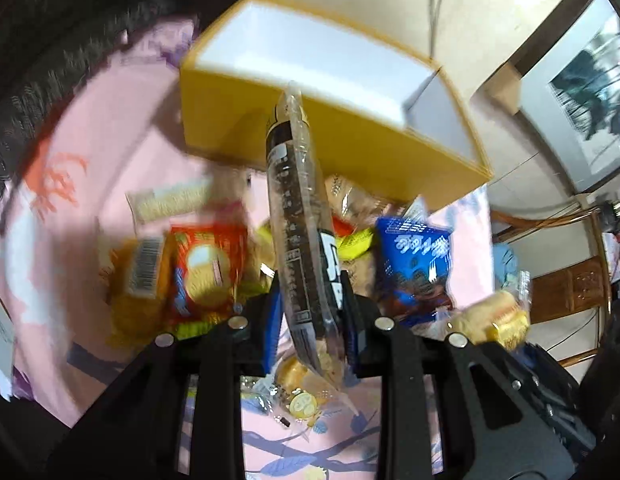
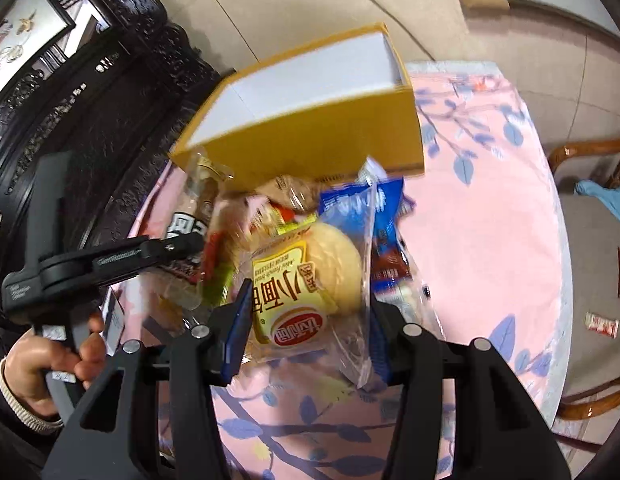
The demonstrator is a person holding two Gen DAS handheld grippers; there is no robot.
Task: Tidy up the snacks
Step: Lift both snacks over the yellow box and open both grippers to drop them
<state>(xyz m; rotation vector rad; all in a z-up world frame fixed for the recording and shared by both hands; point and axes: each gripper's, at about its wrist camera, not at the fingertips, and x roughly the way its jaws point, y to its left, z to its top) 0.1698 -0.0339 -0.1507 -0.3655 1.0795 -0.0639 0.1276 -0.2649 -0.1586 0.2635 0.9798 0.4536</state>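
The left hand-held gripper (image 1: 310, 312) is squeezing a long clear snack packet (image 1: 298, 216), and the right hand-held gripper (image 2: 306, 320) is gripping a yellow bread packet (image 2: 306, 280). Both packets are hanging over the snack pile (image 1: 206, 264) in the middle of the pink bench (image 2: 489, 240). The yellow box (image 2: 310, 120) is sitting open just behind the pile, near the bench's far edge.

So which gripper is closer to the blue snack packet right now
Right. The right gripper, shut on a bread packet, has the blue snack packet against its outer finger. The left gripper, holding a clear-wrapped snack, sits farther across the pile.
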